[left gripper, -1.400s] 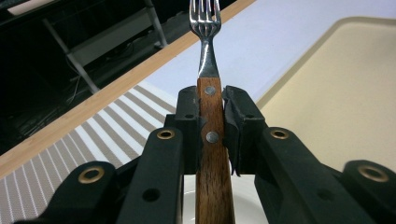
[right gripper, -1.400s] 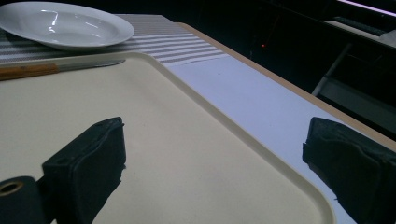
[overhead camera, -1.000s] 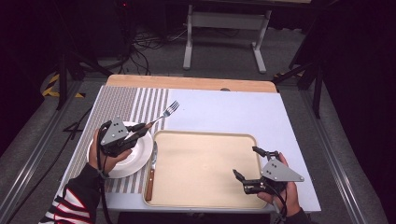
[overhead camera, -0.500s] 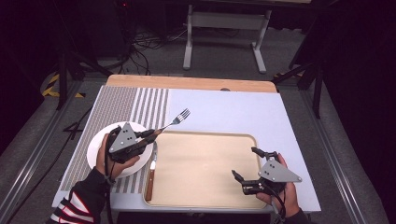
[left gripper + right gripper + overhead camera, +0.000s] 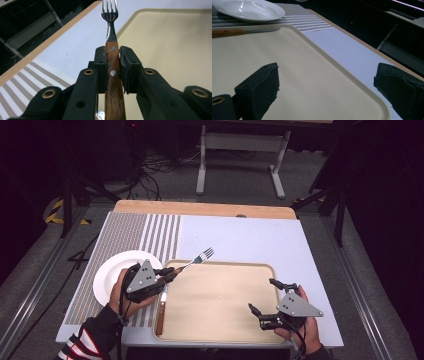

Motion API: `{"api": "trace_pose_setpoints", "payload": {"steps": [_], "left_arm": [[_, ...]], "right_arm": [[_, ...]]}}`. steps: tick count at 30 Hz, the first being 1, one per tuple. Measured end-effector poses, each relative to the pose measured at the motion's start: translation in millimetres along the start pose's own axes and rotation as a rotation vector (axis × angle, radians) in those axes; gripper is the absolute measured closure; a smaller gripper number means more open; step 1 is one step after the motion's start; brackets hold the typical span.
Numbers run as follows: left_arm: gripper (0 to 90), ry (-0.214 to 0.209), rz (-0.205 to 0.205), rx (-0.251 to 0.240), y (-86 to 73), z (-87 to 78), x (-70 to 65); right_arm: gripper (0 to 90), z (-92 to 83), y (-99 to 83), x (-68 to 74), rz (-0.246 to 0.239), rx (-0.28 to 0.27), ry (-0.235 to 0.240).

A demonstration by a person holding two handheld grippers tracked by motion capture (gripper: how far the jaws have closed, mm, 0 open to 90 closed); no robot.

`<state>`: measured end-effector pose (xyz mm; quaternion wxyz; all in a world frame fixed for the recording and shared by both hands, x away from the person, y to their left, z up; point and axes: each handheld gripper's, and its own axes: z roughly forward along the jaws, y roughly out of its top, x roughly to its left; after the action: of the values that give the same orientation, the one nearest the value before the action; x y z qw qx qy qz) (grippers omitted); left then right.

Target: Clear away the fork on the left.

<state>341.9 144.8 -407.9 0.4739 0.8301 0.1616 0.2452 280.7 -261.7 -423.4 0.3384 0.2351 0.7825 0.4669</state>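
A table seen from above. The left gripper, in a person's left hand, is clamped on the wooden handle of a fork, which sticks out ahead of the jaws with its tines over the far-left corner of a beige tray. Just behind this gripper sits a white plate on a striped mat. Just beneath it a knife lies along the tray's left edge. Well apart, over the tray's near-right corner, the right gripper hangs with jaws spread, nothing between them.
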Motion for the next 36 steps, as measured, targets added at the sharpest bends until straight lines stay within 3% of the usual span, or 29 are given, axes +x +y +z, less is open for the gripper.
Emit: {"api": "trace_pose_setpoints", "payload": {"steps": [20,36], "left_arm": [[77.2,-0.084,0.074,0.082,-3.2,10.9,-36.5],[77.2,-0.141,0.104,0.154,-11.3,27.8,-59.5]], "right_arm": [[6.5,-3.0,-0.2,2.6,-0.007,0.004,0.0],[6.4,-3.0,-0.8,3.8,-0.014,0.01,0.005]]}}
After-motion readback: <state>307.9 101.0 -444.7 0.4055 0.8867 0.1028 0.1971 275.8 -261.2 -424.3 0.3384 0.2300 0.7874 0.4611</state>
